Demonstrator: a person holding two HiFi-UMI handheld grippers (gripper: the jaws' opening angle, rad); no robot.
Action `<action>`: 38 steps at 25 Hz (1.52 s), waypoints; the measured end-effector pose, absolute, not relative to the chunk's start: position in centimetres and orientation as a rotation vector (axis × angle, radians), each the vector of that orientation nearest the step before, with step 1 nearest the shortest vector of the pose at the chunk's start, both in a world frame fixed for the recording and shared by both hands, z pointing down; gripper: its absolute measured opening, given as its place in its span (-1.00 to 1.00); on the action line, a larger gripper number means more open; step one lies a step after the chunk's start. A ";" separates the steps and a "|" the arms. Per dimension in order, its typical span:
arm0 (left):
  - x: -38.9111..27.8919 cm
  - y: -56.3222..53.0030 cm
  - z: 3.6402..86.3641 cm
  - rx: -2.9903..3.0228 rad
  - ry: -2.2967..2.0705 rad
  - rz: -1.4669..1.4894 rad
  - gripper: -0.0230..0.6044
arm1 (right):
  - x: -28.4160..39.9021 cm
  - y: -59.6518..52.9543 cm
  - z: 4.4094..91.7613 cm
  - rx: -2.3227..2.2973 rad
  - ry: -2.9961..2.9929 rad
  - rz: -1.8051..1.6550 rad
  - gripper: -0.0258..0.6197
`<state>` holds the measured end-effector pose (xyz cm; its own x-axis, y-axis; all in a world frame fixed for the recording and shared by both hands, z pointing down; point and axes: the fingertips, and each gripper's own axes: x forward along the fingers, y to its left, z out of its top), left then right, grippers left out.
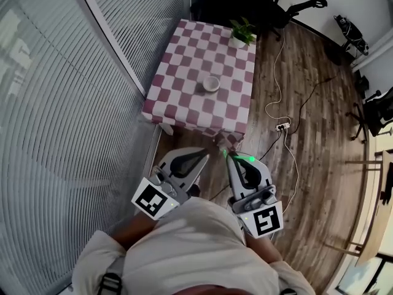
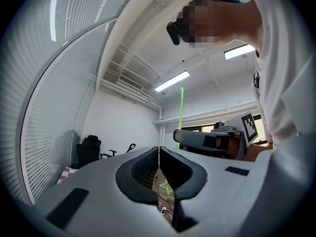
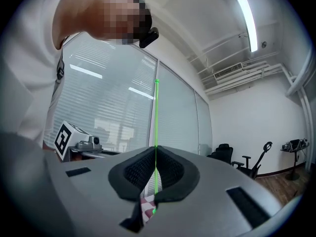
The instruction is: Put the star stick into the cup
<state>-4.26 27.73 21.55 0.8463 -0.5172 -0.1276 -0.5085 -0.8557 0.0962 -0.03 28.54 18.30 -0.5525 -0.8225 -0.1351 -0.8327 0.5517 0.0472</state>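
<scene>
The head view looks steeply down past the chest: left gripper and right gripper close below, table farther ahead. Each gripper view sits just behind its own jaws, tilted slightly up, catching the other gripper alongside. Both share the stick, chair and blinds.

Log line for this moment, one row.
right gripper: shut on star stick | left gripper: shut, empty | cup: on checkered table, stick not yet in

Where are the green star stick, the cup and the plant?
star stick [image 3: 156, 122]: right gripper view, on its thin green shaft.
cup [image 1: 211, 83]: head view, on the middle of the cup.
plant [image 1: 243, 29]: head view, on its leaves.
</scene>
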 end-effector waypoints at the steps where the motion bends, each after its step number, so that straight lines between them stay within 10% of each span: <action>1: -4.5 26.9 21.6 2.964 -0.819 -0.228 -0.82 | -0.3 27.7 18.3 -1.437 2.682 0.161 -0.82; 38: -3.4 11.0 23.6 2.955 -0.793 -0.197 -0.82 | 1.2 11.4 20.3 -1.460 2.686 0.141 -0.82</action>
<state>-3.45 10.99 23.56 0.8580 -0.5030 -0.1044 -0.4933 -0.8634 0.1061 1.21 11.40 20.28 -0.5426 -0.8321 -0.1149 -0.8396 0.5417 0.0420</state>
